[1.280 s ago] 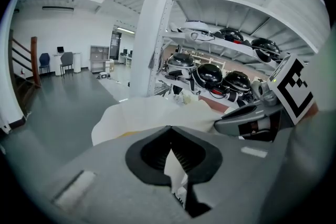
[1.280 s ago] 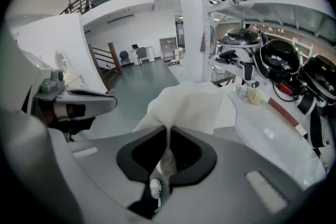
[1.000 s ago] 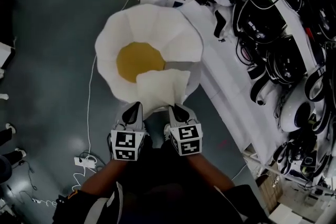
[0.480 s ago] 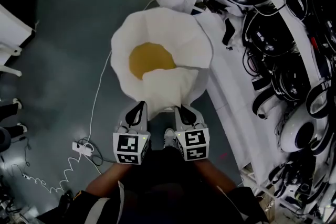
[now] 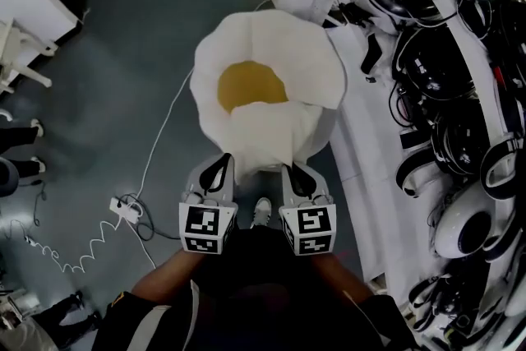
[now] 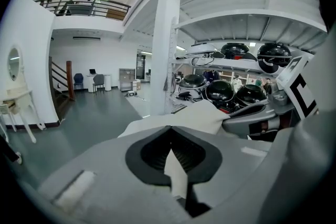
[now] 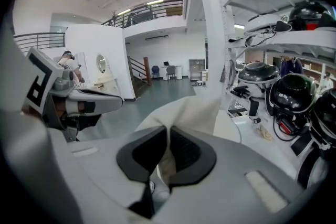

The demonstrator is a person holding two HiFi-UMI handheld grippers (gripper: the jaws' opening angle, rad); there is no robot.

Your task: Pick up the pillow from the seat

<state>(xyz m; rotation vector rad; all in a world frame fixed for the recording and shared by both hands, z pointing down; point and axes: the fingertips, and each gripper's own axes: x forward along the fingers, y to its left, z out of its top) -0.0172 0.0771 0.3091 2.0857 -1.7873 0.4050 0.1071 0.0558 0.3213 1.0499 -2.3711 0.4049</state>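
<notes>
Grey floor (image 5: 123,53) lies beneath both grippers. We hold the pillow (image 5: 267,131) by its near edge. The left gripper (image 5: 220,164) pinches the left corner and the right gripper (image 5: 294,173) the right, each with jaws narrowed onto the fabric. Ahead of the jaws, the pillow overlaps the white seat (image 5: 271,37). Helmets (image 5: 444,70) crowd shelves to the right of the right gripper.
</notes>
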